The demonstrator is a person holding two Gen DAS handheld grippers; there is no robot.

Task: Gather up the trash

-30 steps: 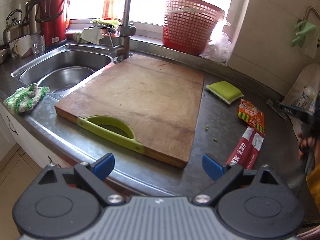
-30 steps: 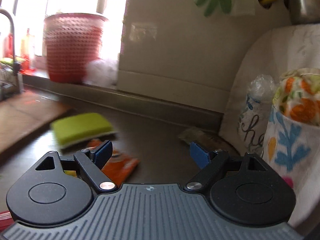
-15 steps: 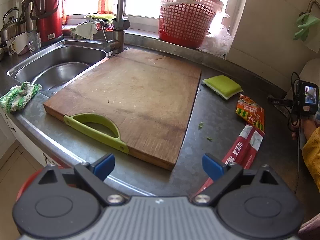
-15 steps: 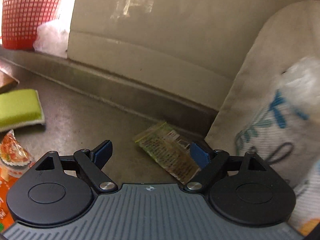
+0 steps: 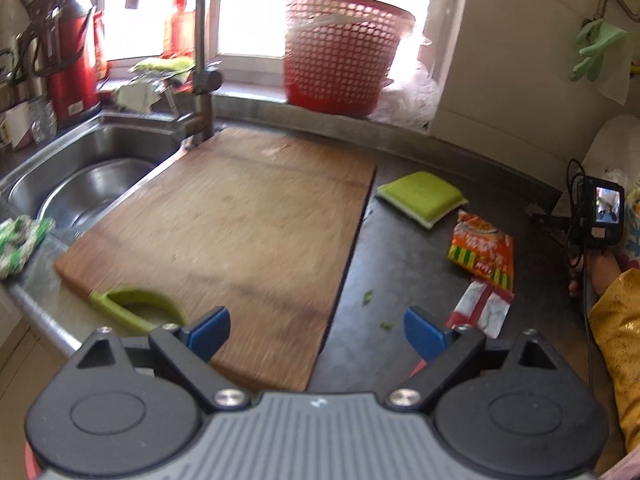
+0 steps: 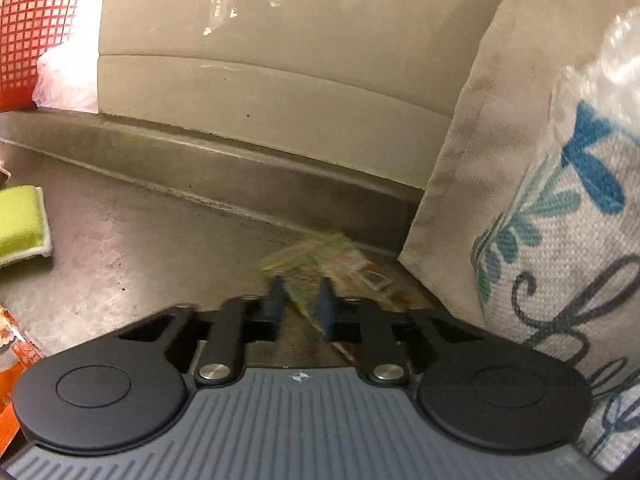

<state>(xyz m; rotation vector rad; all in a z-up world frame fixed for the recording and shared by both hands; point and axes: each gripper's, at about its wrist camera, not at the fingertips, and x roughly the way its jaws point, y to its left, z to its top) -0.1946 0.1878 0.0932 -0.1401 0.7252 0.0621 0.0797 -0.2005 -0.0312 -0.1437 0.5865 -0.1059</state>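
Observation:
My right gripper [image 6: 301,302] has its jaws nearly closed around a crumpled greenish clear wrapper [image 6: 320,258] on the steel counter, by the backsplash and a cloth bag. My left gripper [image 5: 316,330] is open and empty, held above the front edge of the wooden cutting board [image 5: 240,232]. An orange snack wrapper [image 5: 482,250] and a red-and-white wrapper [image 5: 484,310] lie on the counter right of the board. The orange wrapper's edge also shows in the right wrist view [image 6: 10,344].
A red mesh basket [image 5: 340,52] stands on the windowsill. A green sponge [image 5: 424,198] lies beyond the wrappers. The sink [image 5: 92,176] and tap [image 5: 200,60] are at left. A printed cloth bag [image 6: 560,200] stands right of the wrapper. Small green scraps [image 5: 368,296] lie on the counter.
My right gripper moved forward to the greenish wrapper and closed its jaws on it. My left gripper shifted forward and right over the cutting board, still open.

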